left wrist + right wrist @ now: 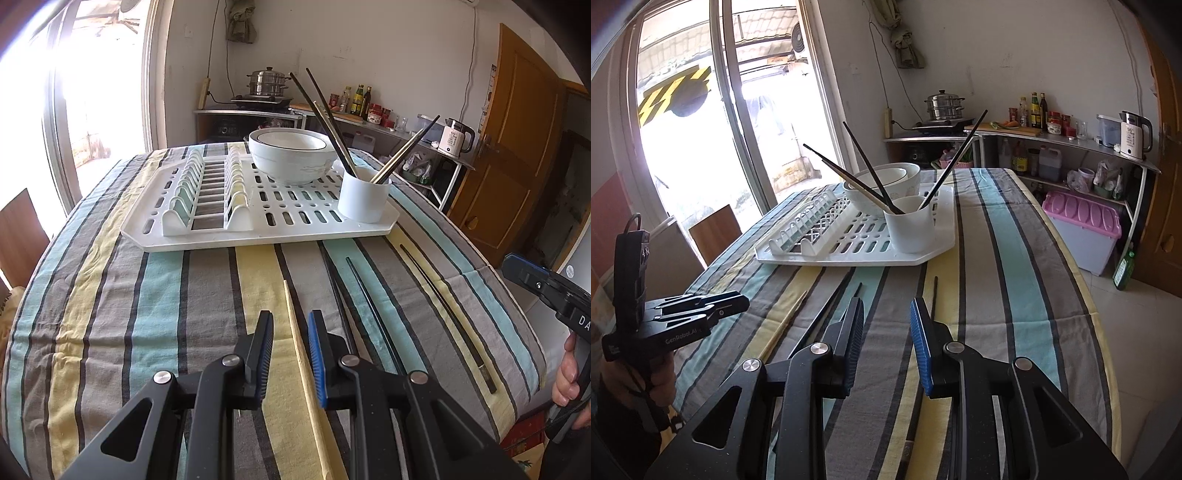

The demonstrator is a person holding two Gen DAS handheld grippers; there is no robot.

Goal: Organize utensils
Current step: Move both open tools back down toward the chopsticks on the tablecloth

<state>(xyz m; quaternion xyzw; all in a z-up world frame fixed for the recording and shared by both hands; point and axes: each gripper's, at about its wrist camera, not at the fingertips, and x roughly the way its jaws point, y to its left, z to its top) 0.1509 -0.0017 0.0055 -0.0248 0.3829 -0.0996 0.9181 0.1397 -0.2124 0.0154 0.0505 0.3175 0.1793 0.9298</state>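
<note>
A white drying rack (207,242) (945,236) lies on the striped table. A white cup (364,197) (910,227) on it holds several chopsticks. A pale wooden chopstick (301,354) (783,325) lies on the cloth between the open jaws of my left gripper (291,354), not clamped. Black chopsticks (373,314) (827,310) lie to its right, one more (447,314) (935,295) further right. My right gripper (886,347) is open and empty above the cloth. It also shows at the left wrist view's right edge (546,284); the left one shows at the right wrist view's left (698,310).
Stacked white bowls (291,155) (886,184) sit on the rack behind the cup. A wooden chair (20,236) stands at the table's left. A counter with pots, bottles and a kettle (1134,136) runs along the far wall. A pink-lidded bin (1086,229) stands on the floor.
</note>
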